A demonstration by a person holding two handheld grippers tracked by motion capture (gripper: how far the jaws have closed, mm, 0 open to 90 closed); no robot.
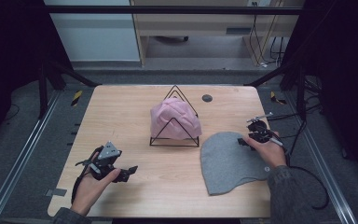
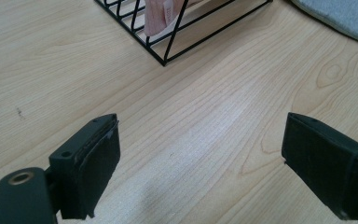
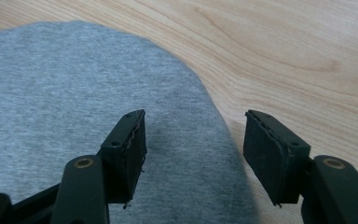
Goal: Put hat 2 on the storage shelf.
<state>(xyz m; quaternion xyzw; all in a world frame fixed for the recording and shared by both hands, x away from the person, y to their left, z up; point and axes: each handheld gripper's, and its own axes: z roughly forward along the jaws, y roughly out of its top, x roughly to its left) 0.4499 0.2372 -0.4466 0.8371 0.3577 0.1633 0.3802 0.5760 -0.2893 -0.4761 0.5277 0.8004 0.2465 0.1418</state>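
Note:
A grey knit hat [image 1: 230, 161] lies flat on the right half of the wooden table [image 1: 121, 121]. My right gripper [image 1: 245, 141] hovers at its upper right edge. In the right gripper view the gripper [image 3: 193, 149] is open, one jaw over the grey hat [image 3: 74, 102] and the other over its rim. A pink hat [image 1: 173, 119] rests on a black wire triangle stand [image 1: 175, 140] at the table's middle. My left gripper [image 1: 129, 171] rests low at the front left, and in the left gripper view it [image 2: 200, 163] is open over bare wood with nothing between its jaws.
The wire stand's corner [image 2: 163, 58] and the pink hat's edge [image 2: 158, 18] lie ahead of the left gripper. A small dark round disc [image 1: 207, 98] sits near the table's far edge. Cables [image 1: 303, 172] trail off the right side. Dark frame posts flank the table.

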